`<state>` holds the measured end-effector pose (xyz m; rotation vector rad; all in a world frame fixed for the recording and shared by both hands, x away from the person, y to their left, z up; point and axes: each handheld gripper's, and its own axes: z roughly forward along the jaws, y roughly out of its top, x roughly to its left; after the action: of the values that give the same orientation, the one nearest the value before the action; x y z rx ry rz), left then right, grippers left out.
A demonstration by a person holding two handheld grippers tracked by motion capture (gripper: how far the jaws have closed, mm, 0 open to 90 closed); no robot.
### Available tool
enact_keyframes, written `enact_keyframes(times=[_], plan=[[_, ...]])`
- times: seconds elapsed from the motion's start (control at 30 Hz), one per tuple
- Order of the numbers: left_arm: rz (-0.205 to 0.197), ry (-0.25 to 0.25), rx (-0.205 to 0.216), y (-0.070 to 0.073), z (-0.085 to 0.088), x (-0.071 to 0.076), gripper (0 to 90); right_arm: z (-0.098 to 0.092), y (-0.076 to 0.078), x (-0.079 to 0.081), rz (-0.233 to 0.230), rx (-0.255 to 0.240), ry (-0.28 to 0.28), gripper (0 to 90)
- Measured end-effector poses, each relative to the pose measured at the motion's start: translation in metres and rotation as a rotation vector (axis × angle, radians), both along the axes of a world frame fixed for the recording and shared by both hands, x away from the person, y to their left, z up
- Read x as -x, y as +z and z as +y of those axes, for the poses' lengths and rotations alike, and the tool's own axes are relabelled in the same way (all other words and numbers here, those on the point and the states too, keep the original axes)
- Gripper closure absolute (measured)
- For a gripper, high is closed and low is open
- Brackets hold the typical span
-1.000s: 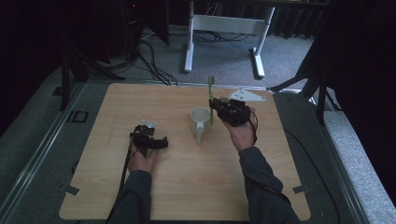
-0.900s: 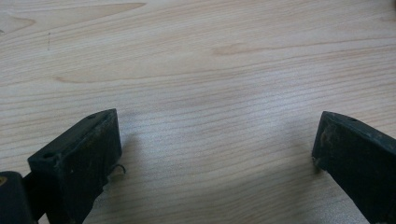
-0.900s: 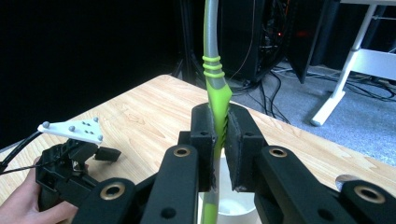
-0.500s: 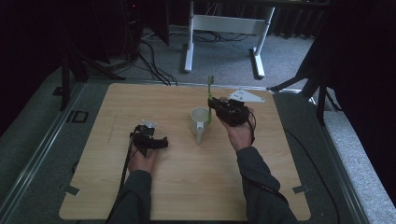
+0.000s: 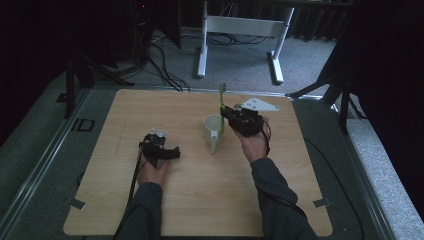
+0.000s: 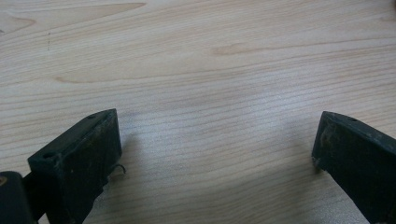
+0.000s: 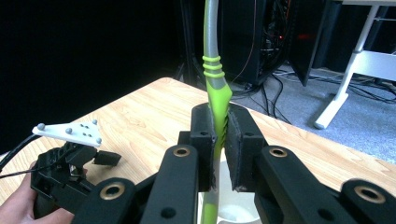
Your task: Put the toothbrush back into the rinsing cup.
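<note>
From the high view, a wooden counter (image 5: 200, 200) stands on grey carpet, with a white desk frame (image 5: 240, 30) and dark cables on the floor behind it. A white mug (image 5: 213, 131) stands upright near the counter's middle, its handle toward the person. Just to the mug's right, the right gripper (image 5: 226, 111) is held above the counter in the person's right hand (image 5: 254, 145), and a green toothbrush (image 5: 222, 107) stands nearly upright in its fingers, head at the top and lower end dipping into the mug at its right rim. The left gripper (image 5: 170, 152) rests low on the counter in the left hand (image 5: 152, 170), well apart from the mug, fingers pointing to the right. In the left gripper view, the two black fingers (image 6: 79, 158) stand wide apart over bare wood grain with nothing between them, close above the counter. In the right gripper view, the fingers (image 7: 205, 140) are pressed together on the toothbrush (image 7: 215, 98), clamping its green handle just below a ribbed grey-and-green section; the grey neck rises out of the top of the frame, and the green shaft runs down behind the fingers into the mug (image 7: 233, 212), whose white rim and inside show at the bottom. Farther off at lower left lies the left gripper (image 7: 105, 158) with its grey three-cornered plate on top.
</note>
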<state>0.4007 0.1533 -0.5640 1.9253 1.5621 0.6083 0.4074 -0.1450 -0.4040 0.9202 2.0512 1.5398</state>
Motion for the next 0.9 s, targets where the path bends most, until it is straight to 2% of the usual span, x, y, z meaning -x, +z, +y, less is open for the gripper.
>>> enact_keyframes(times=[0.27,0.43,0.9], plan=[[0.000,0.000,-0.002,0.000,0.000,0.000,1.6,0.004,-0.004,-0.001,0.005,-0.013,-0.007,82.0],[0.000,0.000,-0.001,0.000,0.000,0.000,1.7,0.008,-0.006,-0.001,0.000,0.000,-0.004,82.0],[0.000,0.000,-0.002,0.000,0.000,0.000,1.6,0.013,-0.013,-0.002,0.011,-0.003,-0.002,81.8]])
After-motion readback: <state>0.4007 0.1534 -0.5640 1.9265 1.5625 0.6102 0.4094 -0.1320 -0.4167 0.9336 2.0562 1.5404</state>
